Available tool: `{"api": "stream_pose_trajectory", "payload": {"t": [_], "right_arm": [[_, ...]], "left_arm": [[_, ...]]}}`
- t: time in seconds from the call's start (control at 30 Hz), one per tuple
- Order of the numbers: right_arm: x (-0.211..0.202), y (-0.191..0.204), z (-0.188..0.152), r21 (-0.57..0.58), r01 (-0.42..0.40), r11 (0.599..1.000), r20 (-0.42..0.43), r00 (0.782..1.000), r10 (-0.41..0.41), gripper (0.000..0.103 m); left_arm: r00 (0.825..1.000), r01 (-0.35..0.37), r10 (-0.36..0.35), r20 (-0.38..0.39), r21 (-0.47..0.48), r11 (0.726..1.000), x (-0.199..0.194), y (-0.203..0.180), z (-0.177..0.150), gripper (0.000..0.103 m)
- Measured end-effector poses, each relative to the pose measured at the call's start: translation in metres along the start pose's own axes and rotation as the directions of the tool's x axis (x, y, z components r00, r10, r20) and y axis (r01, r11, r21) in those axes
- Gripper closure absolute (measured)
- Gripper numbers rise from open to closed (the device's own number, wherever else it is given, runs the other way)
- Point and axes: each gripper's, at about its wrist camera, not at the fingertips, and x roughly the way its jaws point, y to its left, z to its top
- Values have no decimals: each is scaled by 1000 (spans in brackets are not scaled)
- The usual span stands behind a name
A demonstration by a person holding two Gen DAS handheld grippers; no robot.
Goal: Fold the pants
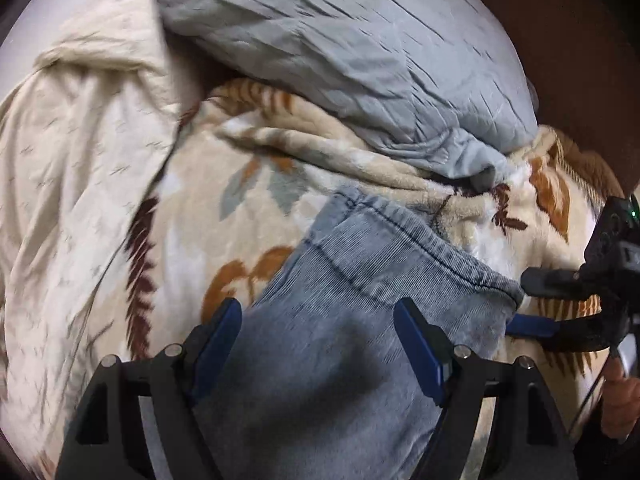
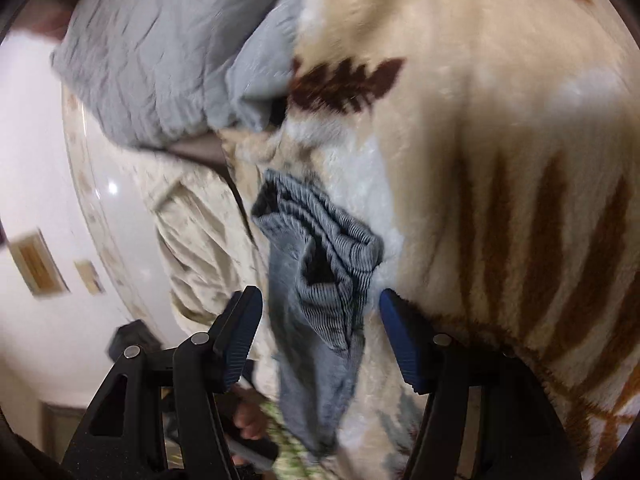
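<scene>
- Pants [image 1: 320,360] of blue-grey corduroy lie on a fleece blanket [image 1: 192,240] printed with brown, rust and grey-blue leaves; the blanket covers a bed.
- Left tool [image 1: 318,340] is spread wide, its blue-padded fingers [image 1: 420,348] standing on either side of the pant leg. Fabric passes between them, but neither pad can be seen pressing on it.
- Hem of the leg [image 1: 400,248], with its dark stitched seam, sits beyond the left tool's fingertips and runs slantwise across the blanket.
- Right tool [image 1: 532,304], seen from the left wrist camera, reaches in from the right edge. Its black upper finger and blue-padded lower finger sit at the corner of the hem, one above and one below the cloth edge; whether they pinch it I cannot tell from that view.
- Right tool [image 2: 318,320] in its own camera shows both fingers held wide apart, with the open end of the pant leg [image 2: 320,248] between and just beyond them, ribbed layers bunched around a dark opening.
- Grey pillow [image 1: 340,60], wrinkled, rests on the far part of the blanket, near the hem.
- Cream sheet [image 1: 80,140], crumpled, lies left of the blanket in the left wrist view.
- Hand [image 2: 250,420] grips a handle below the pant leg in the right wrist view, partly hidden behind the fingers.
</scene>
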Motion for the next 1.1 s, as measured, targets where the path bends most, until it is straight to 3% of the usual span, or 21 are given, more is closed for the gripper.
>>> {"api": "stream_pose_trajectory", "payload": {"t": [0.37, 0.5, 0.8, 0.93, 1.03, 1.1], "right_arm": [[-4, -7, 7, 39, -33, 999, -12, 999, 34, 43], [-1, -5, 6, 21, -22, 1000, -7, 1000, 22, 42], [5, 5, 3, -52, 6, 999, 18, 1000, -5, 42], [8, 9, 3, -84, -2, 996, 29, 1000, 4, 42], [9, 12, 2, -121, 0, 993, 33, 999, 4, 42], [12, 14, 1, -151, 27, 988, 47, 999, -20, 45]], "left_arm": [[988, 136, -126, -88, 113, 984, 43, -8, 39, 24], [977, 186, -168, -130, 142, 972, 57, -7, 41, 31], [950, 291, -280, -135, 65, 955, 81, 20, 48, 33], [942, 324, -319, -105, 34, 946, 82, 33, 50, 42], [936, 344, -343, -79, -12, 939, 80, 45, 49, 60], [937, 342, -342, -69, -15, 939, 80, 46, 47, 64]]}}
